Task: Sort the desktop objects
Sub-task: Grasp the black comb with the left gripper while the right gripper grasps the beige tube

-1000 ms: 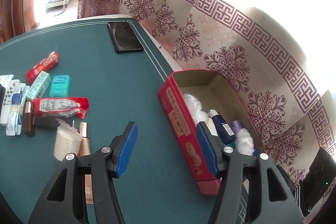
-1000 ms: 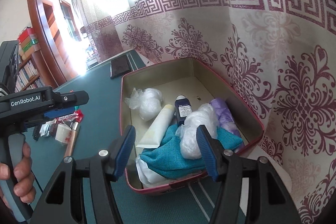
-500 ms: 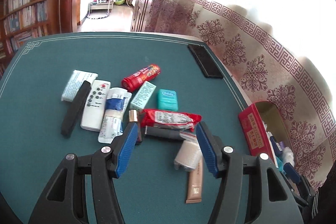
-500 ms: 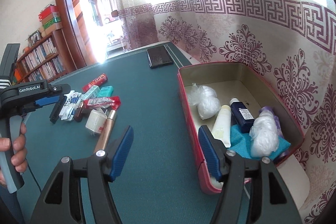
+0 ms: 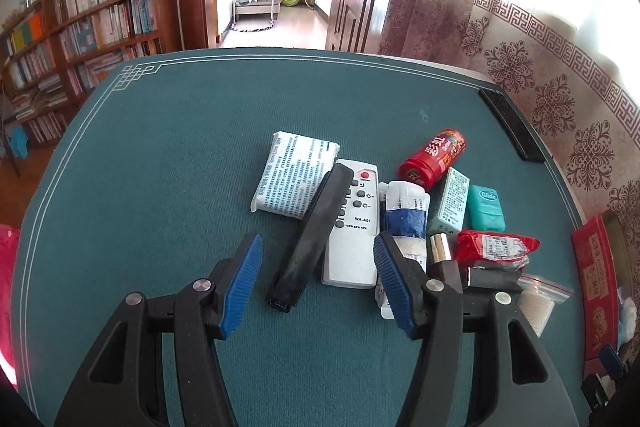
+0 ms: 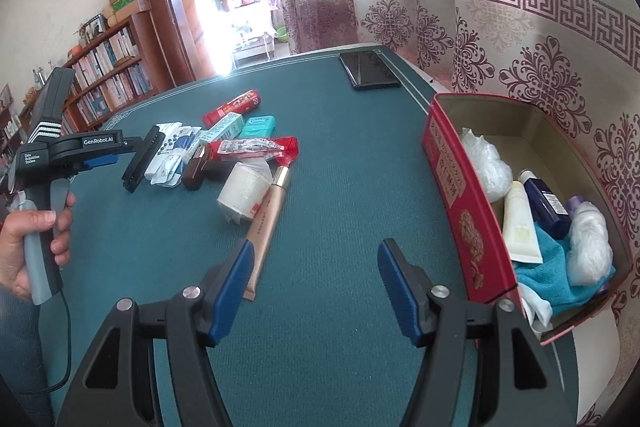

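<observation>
Swung away from the red tin point(image 6: 464, 195), my left hand-held gripper point(image 5: 318, 281) hovers released, empty, above the "WA-A01" remote point(image 5: 356, 227); "Glide" box point(image 5: 486, 207) sits right.

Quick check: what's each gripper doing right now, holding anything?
Left gripper: open, empty, above the black bar and white remote.
Right gripper: open, empty, over bare table.

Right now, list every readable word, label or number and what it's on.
"WA-A01": white remote control.
"100% 50% 10%": same remote, the line below.
"Glide": teal floss box.
"GenRobot.AI": black body of the left tool.
"Data Acquisition System": same tool, barely legible.
Too small or blurred: white printed packet, red tin box, red cylindrical tube, pale green carton.
</observation>
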{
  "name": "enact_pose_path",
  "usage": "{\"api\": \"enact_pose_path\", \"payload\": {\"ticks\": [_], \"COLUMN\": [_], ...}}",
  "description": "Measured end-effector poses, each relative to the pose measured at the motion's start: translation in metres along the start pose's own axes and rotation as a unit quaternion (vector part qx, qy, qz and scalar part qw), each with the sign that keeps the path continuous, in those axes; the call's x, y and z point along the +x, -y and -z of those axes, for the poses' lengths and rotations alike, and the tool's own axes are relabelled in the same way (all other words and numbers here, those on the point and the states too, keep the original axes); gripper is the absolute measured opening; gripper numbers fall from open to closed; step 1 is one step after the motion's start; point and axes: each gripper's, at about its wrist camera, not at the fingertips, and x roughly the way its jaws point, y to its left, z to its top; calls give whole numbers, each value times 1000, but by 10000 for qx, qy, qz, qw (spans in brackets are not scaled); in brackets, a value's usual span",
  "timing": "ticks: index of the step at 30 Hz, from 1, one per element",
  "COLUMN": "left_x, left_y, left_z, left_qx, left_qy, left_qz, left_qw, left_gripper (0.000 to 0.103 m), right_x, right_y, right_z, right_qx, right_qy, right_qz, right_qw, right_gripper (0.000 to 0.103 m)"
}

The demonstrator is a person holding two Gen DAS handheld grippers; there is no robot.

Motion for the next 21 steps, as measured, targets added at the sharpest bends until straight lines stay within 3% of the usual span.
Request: {"api": "enact_pose_path", "payload": {"ticks": [7, 11, 12, 14, 16, 18, 21], "left_x": [25, 33, 34, 34, 28, 23, 16], "left_y": [-4, -13, -15, -18, -16, -12, -8], "left_z": [6, 9, 10, 12, 14, 18, 26], "left_qx": [119, -176, -256, -460, -476, -366, -356], "left_qy": [-126, -74, -78, -79, -99, -79, -158], "left_qz": [-221, 117, 214, 581, 538, 475, 580], "left_qw": [9996, 9997, 9994, 9972, 9974, 9982, 9976], "left_gripper": [62, 62, 59, 40, 24, 17, 17], "right_x": [14, 21, 23, 27, 32, 35, 38], "right_y": [-9, -13, -13, -14, -15, -17, -19], "right_z": [3, 3, 3, 4, 5, 6, 5], "right_qx": [-25, -18, -13, 16, 56, 74, 99], "right_qy": [-217, -302, -329, -392, -472, -532, -572], "right_qz": [-67, -99, -114, -165, -227, -270, -319], "right_qw": [9997, 9995, 9994, 9991, 9986, 9982, 9978], "right_gripper": [69, 69, 69, 69, 69, 69, 69]}}
